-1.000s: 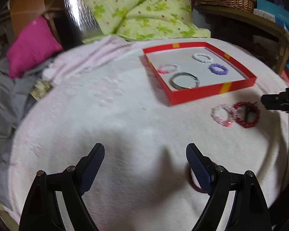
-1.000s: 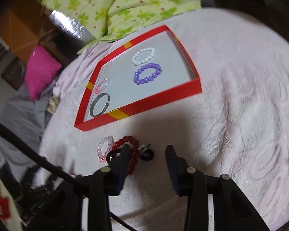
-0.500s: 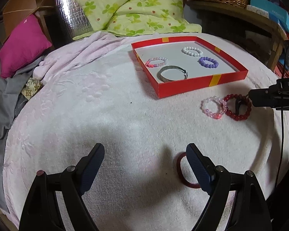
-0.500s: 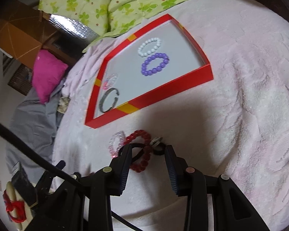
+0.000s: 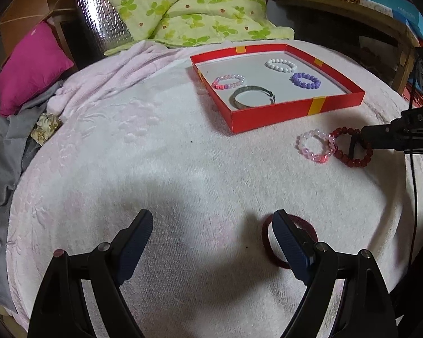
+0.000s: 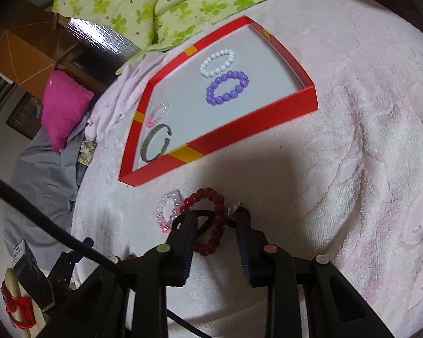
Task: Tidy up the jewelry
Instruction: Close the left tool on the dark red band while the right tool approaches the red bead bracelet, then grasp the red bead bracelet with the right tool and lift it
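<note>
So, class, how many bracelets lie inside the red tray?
4: a white bead bracelet at the far side of the red cardboard tray, a purple bead bracelet beside it, a pink-and-white bead bracelet by the left wall, a silver metal bangle nearest the front wall. None look hidden.

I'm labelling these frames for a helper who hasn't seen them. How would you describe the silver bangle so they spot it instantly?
Find the red tray on the pale pink blanket. In its near corner, beside the pink beaded bracelet, lies the silver bangle. It is the only smooth metal band with an open gap; everything else in the tray is beads.
</note>
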The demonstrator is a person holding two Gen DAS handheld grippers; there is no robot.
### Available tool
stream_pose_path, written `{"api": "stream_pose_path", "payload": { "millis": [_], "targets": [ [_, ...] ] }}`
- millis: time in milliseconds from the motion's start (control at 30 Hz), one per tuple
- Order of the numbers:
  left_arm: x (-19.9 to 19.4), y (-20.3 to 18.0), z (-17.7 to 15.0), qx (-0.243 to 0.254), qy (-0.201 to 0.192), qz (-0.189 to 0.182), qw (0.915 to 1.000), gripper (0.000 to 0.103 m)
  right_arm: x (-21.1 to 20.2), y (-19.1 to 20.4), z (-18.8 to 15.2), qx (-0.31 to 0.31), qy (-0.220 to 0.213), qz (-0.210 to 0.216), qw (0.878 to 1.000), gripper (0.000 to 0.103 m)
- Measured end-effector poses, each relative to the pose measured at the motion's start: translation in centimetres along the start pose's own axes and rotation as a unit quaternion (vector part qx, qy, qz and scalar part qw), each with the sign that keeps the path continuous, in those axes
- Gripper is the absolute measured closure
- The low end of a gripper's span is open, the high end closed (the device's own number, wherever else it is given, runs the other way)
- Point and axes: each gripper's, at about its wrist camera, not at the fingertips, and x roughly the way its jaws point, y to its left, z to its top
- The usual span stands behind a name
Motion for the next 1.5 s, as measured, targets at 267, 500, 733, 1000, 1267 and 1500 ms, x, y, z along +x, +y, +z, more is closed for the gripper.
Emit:
{"api": "stream_pose_path", "payload": {
  "millis": [267,500,733,1000,1267,1500],
  "targets": [
    [0.8,-0.1,-0.1,-0.007,0.024,-0.037,0.9990,0.041,0.3,-0.2,-0.2,0.002,-0.008,-0.009,1.000,0.090],
    [0.5,-0.9,0.1,-0.008,0.029,-0.076,0.9966,0.053,-0.7,-0.5,0.0,-0.002,-0.030,-0.016,0.999,0.091],
    [0.2,-2.0,0.4,0.012,0.027,-0.078,0.9965,0.053,-2.3,-2.5,0.7,0.031,-0.055,0.006,0.998,0.091],
    [0.5,-3.5,0.5,0.034,0.025,-0.088,0.9952,0.082,-4.6,-4.5,1.2,0.071,-0.096,0.056,0.991,0.091],
    [0.5,-4.5,0.8,0.042,0.017,-0.093,0.9947,0.093,-5.6,-4.7,1.4,0.077,-0.106,0.058,0.990,0.090],
    [0.6,-4.6,0.8,0.047,0.018,-0.089,0.9948,0.093,-3.6,-6.0,1.1,0.100,-0.032,0.030,0.994,0.062]
  ]
}}
